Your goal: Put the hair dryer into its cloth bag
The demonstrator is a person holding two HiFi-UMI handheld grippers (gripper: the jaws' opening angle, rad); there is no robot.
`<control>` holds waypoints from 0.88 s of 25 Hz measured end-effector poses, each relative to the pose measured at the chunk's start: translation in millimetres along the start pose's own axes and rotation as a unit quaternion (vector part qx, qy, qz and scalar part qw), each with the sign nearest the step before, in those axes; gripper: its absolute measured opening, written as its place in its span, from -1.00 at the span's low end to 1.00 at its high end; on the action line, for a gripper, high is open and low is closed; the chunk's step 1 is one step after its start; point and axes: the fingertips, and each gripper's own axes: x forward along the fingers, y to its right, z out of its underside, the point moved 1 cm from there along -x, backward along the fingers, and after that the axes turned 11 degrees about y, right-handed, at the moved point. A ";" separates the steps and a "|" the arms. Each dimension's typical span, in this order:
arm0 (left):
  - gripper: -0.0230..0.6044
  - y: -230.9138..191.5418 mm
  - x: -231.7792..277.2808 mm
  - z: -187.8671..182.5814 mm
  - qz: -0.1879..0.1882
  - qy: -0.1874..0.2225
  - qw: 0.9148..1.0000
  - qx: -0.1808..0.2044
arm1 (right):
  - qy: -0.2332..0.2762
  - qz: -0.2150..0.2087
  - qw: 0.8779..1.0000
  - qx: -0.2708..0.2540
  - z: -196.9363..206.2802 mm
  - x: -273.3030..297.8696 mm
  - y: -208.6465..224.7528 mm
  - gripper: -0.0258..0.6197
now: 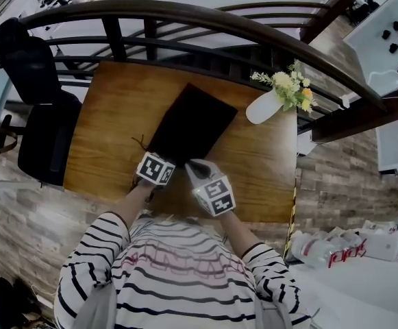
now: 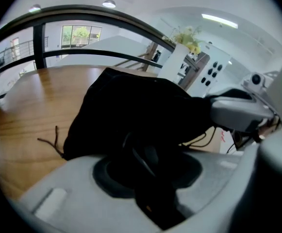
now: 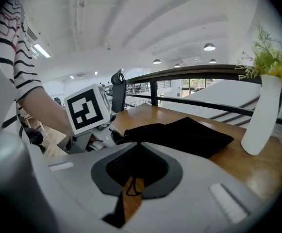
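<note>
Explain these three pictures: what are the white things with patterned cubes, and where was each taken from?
There is no robot: a person holds a two-jaw gripper in each hand; the marked cubes belong to them. The head view is from a camera on the person's head, looking down. The other two are from cameras riding on each gripper, looking along its jaws. On the wooden table lies a black cloth bag; a white vase of flowers stands at its far right corner. The left gripper is pinched on the bag's bunched cloth. The right gripper is closed at the bag's near edge, a thin cord in its gap; whether it grips cloth is unclear.
</note>
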 end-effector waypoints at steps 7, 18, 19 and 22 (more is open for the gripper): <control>-0.45 -7.1 17.3 -25.0 -0.006 0.018 1.000 -0.015 | 0.008 -0.021 1.000 0.008 2.6 -5.2 -6.1 -0.88; -0.44 -7.6 35.0 -62.3 0.003 0.046 0.999 -0.018 | 0.018 -0.042 0.999 0.029 -6.9 -7.2 -0.8 -0.89; -0.44 -8.0 37.6 -64.3 0.004 0.046 0.999 -0.019 | 0.020 -0.043 0.998 0.030 -8.3 -6.4 0.1 -0.89; -0.44 -9.5 47.9 -66.6 0.008 0.036 0.999 -0.024 | 0.017 -0.045 0.998 0.036 -6.9 -4.7 3.9 -0.89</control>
